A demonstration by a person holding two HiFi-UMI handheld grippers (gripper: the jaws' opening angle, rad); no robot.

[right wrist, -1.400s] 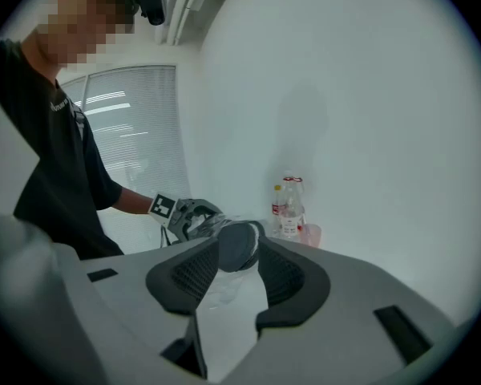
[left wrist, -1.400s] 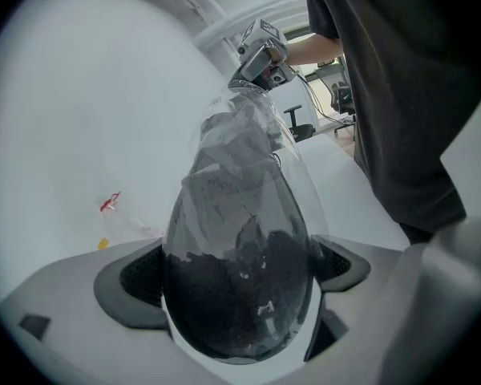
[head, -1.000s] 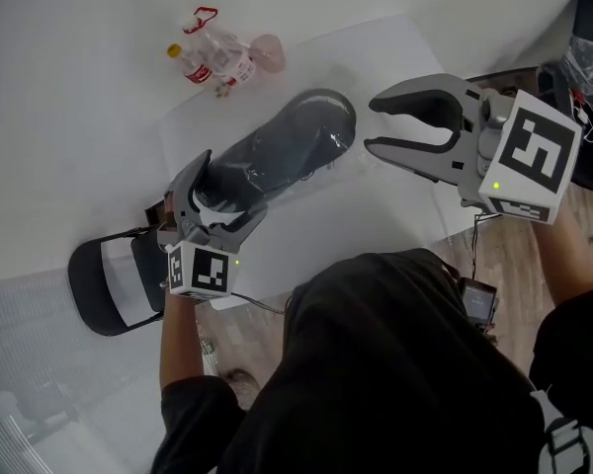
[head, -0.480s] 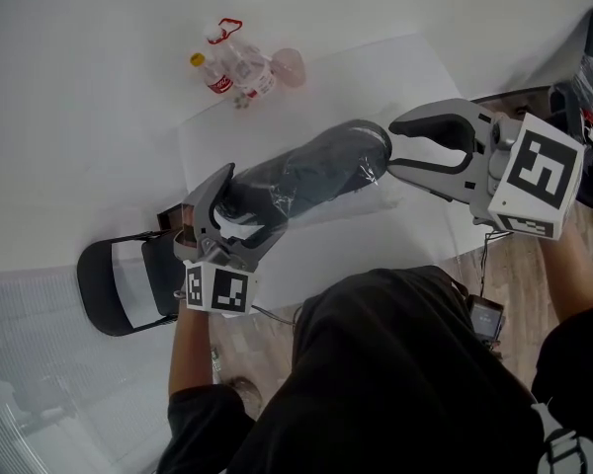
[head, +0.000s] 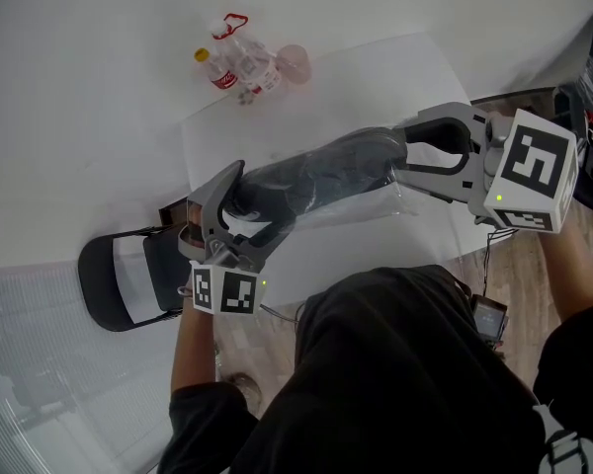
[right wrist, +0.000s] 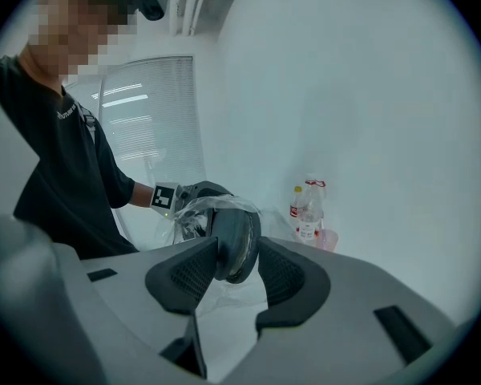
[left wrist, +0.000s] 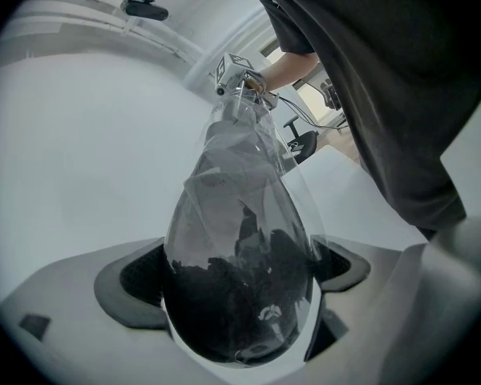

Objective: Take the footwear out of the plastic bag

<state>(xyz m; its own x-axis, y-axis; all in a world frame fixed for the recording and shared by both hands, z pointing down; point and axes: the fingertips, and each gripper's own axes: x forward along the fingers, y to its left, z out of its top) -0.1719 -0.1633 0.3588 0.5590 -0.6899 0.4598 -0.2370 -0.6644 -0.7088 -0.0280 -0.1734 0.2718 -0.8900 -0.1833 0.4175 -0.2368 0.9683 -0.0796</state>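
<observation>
Your left gripper [left wrist: 239, 295] was clamped on the heel end of the shoe [left wrist: 236, 291] through the plastic bag [left wrist: 232, 151]. Its jaws stood wide apart because that end is broad, and both ribbed dark pads pressed against the film on either side. Your right gripper [right wrist: 236, 267] held the opposite end. Its jaws were only a narrow gap apart, with the rounded toe of the shoe [right wrist: 232, 231] wedged between the two textured pads, again through the bag [right wrist: 188, 211]. In the head view the left gripper [head: 245, 205] and the right gripper [head: 407, 148] faced each other, with the shoe [head: 316, 176] spanning between them, heel to your left and toe to your right. The shoe was dark grey to black and matte, with a smooth, rounded upper and a thick rim at the sole. It lay fully inside the bag [head: 395, 200], a thin, clear, glossy film that was creased and caught highlights. Loose film hung below the toe and bunched near the heel. The load was carried over a white, smooth-topped table [head: 376, 67], and in the right gripper view it appeared clear of the surface. At the table's far edge stood clear plastic bottles [head: 232, 62] with red labels and coloured caps, and a pale pink cup [head: 294, 60] just beside them. A dark folding chair [head: 119, 284] with a light panel stood off the table's left end.
</observation>
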